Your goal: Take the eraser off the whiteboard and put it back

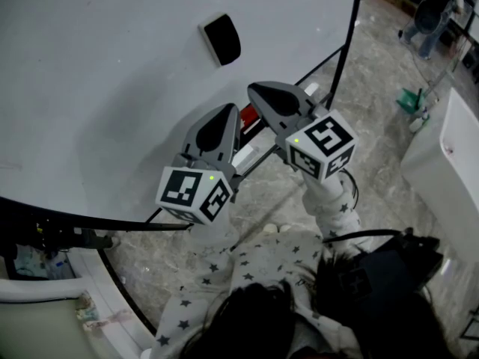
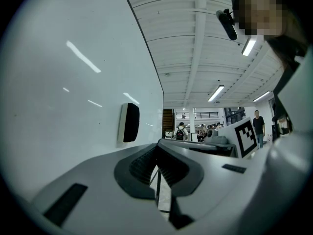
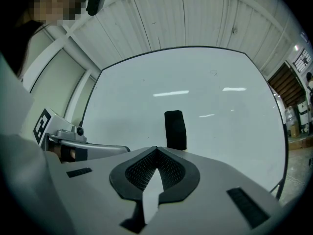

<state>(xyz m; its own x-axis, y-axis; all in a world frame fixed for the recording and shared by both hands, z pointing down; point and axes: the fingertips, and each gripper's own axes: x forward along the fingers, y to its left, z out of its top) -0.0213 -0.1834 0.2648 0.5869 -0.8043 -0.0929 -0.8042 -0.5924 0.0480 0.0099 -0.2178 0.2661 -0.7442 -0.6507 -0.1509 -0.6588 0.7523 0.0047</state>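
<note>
Two sets of tongs are held side by side in front of the whiteboard, and neither one touches the eraser. We see the eraser as a dark block clinging to the white face of the board, apart from both tips and with bare board all round it.

From the head view, the left tongs and the right tongs both point toward the board, the right pair a little nearer the eraser. Each carries its cube of square markers behind the jaws. Our sleeves, patterned with small stars, run back from them.

In the left gripper view, the left tongs have their ribbed dark pads together at the tip, with nothing between them. The whiteboard fills that picture's left side, with the eraser standing out from it beyond the jaws.

In the right gripper view, the right tongs are likewise closed and empty, pads meeting at the tip. The eraser sits upright on the whiteboard, just above the closed tip in the picture.

Below the board lies a grey marbled floor.
</note>
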